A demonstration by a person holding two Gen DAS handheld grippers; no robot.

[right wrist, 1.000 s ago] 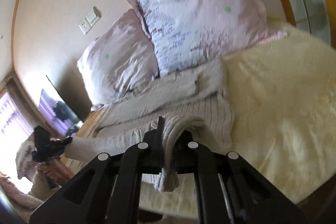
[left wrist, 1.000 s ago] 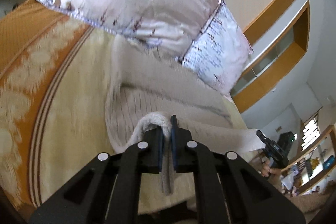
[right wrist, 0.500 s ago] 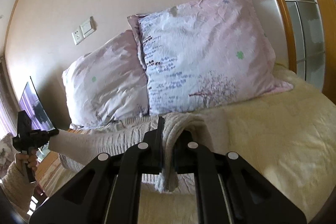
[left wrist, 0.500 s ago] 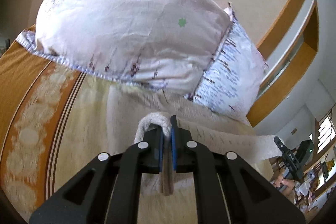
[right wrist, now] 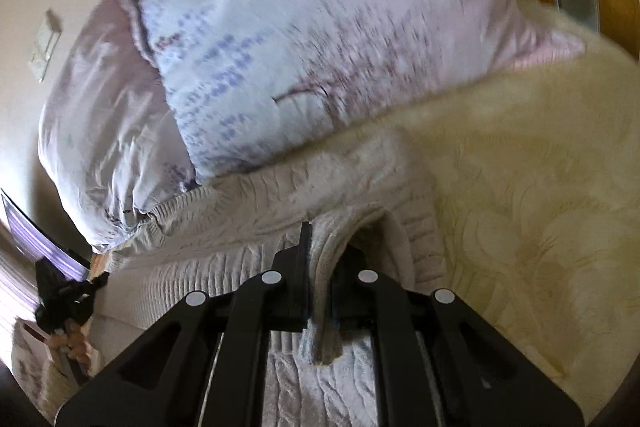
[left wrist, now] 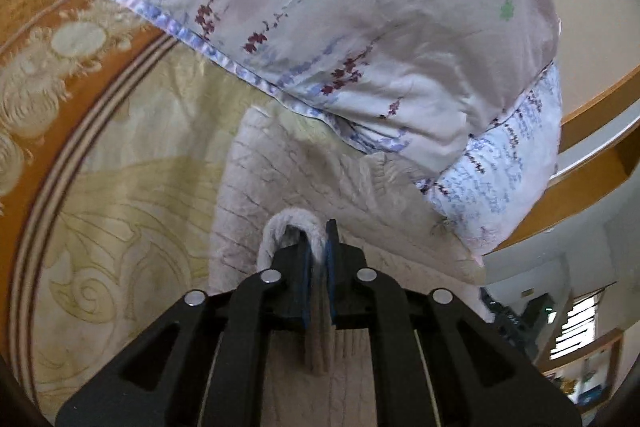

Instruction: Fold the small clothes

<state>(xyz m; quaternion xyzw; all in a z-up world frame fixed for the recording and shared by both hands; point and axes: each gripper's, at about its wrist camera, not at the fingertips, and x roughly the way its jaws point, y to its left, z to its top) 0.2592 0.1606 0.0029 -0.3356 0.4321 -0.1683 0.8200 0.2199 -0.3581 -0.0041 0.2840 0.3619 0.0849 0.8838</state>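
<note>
A beige knit sweater lies on the bed, its far edge against the pillows; it also shows in the right wrist view. My left gripper is shut on a pinched fold of the sweater's edge, low over the garment. My right gripper is shut on another fold of the same edge, with knit cloth bulging over its fingers. The left gripper shows small at the far left of the right wrist view.
Two floral pillows stand close ahead against the wall. The yellow and orange patterned bedspread spreads to both sides. A wooden headboard frame runs on the right.
Both grippers have carried the sweater's edge forward toward the pillows and lower. The pillows now fill the upper views, and the sweater lies doubled over itself.
</note>
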